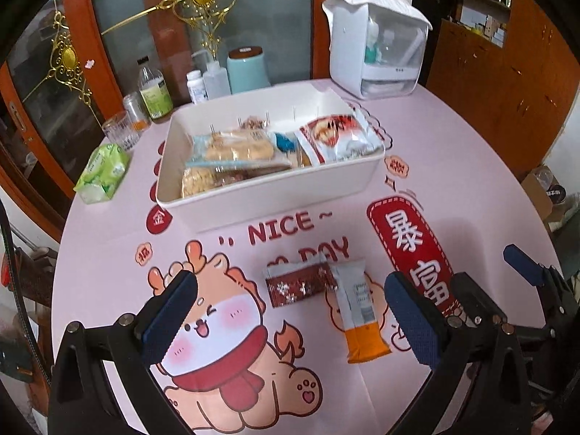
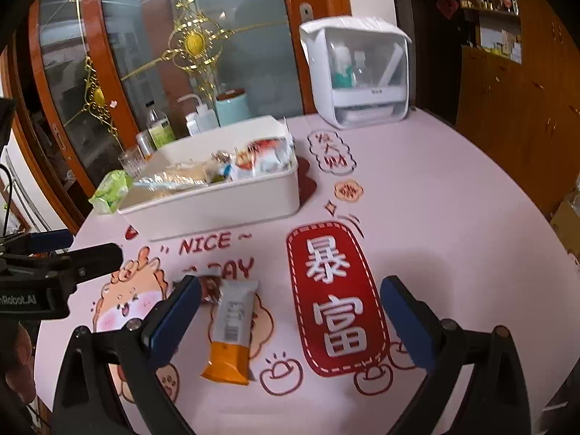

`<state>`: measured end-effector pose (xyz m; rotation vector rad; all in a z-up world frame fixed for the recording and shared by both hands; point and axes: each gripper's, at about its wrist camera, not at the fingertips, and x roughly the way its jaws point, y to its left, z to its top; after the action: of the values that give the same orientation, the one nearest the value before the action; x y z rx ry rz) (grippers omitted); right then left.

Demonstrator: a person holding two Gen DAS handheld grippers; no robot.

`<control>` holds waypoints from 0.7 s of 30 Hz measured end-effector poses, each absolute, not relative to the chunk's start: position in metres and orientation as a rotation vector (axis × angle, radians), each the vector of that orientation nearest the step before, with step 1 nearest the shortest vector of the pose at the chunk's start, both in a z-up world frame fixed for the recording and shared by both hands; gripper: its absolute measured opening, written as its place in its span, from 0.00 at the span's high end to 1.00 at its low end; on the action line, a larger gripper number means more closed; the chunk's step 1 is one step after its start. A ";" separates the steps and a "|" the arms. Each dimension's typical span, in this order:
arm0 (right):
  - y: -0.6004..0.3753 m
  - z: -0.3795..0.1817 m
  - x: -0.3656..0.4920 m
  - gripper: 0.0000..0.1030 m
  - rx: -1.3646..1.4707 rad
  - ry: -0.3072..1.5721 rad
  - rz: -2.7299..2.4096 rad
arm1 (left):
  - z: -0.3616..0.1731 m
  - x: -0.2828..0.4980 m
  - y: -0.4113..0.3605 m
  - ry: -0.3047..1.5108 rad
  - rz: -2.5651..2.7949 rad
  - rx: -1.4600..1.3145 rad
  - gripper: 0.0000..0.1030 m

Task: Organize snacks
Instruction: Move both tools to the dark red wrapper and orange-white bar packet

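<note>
A white rectangular bin (image 1: 275, 195) (image 2: 217, 210) stands mid-table and holds several snack packets, among them a red-and-white bag (image 1: 337, 137) (image 2: 264, 157) and clear packs of biscuits (image 1: 235, 150). Two snacks lie loose on the tablecloth in front of the bin: a dark red packet (image 1: 299, 284) (image 2: 210, 288) and a grey-and-orange bar (image 1: 359, 311) (image 2: 232, 330) touching it. My left gripper (image 1: 290, 322) is open and empty just short of them. My right gripper (image 2: 290, 322) is open and empty, with the bar near its left finger.
A pink round table (image 1: 453, 166) carries a green tissue pack (image 1: 103, 172), a glass (image 1: 121, 130), bottles (image 1: 156, 94), a teal canister (image 1: 246, 69) and a white dispenser box (image 1: 377, 43) at the back. A glass door stands behind, wooden cabinets at right.
</note>
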<state>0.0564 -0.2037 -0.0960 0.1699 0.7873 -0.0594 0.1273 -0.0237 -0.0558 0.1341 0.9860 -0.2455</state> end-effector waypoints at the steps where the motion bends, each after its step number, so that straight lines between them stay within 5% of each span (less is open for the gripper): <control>1: -0.206 -0.100 0.056 0.03 0.176 0.798 -0.064 | -0.060 0.127 -0.024 0.993 -0.245 0.136 0.00; 21: -0.192 -0.166 0.070 0.03 0.194 0.971 0.027 | -0.143 0.149 -0.049 1.057 -0.377 0.452 0.00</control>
<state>0.0697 -0.1922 -0.1657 0.1944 0.9711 0.0266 0.1492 -0.0486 -0.1435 0.4525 1.0573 -0.3771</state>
